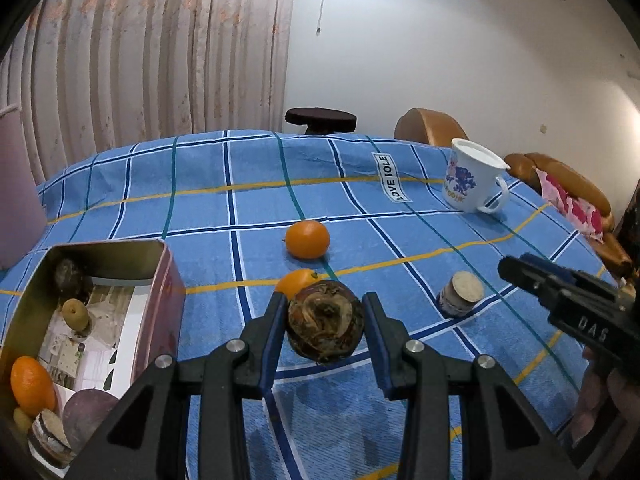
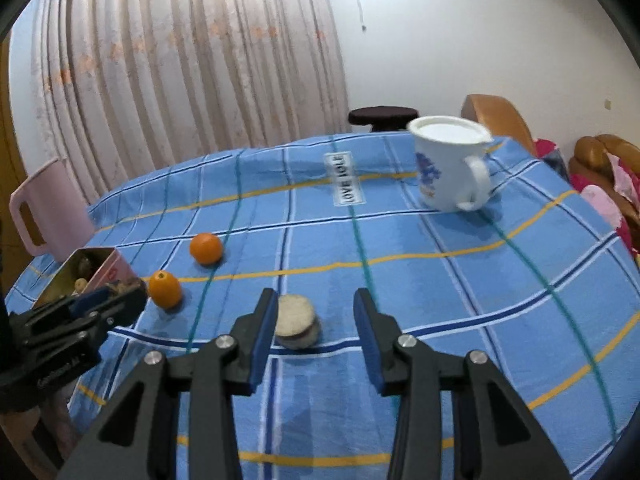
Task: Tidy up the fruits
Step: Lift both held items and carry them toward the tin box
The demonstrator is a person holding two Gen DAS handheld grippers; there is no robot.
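Observation:
My left gripper (image 1: 325, 312) is shut on a dark brown round fruit (image 1: 326, 322), held above the blue checked cloth. An open tin box (image 1: 132, 252) at the left holds several fruits, among them an orange (image 1: 30, 386). Two oranges lie on the cloth, one far (image 1: 307, 239) and one near (image 1: 297, 282), half hidden behind the held fruit. My right gripper (image 2: 316, 312) is open, with a small round pale piece (image 2: 297, 322) on the cloth beside its left finger. That piece (image 1: 460, 294) and the right gripper (image 1: 560, 292) show at the right in the left wrist view.
A white mug with a blue print (image 2: 450, 164) stands at the back right of the table. A pink jug (image 2: 48, 208) stands at the left behind the tin box (image 2: 100, 268). Brown seats (image 1: 560, 184) and a dark stool (image 1: 320, 118) are beyond the table.

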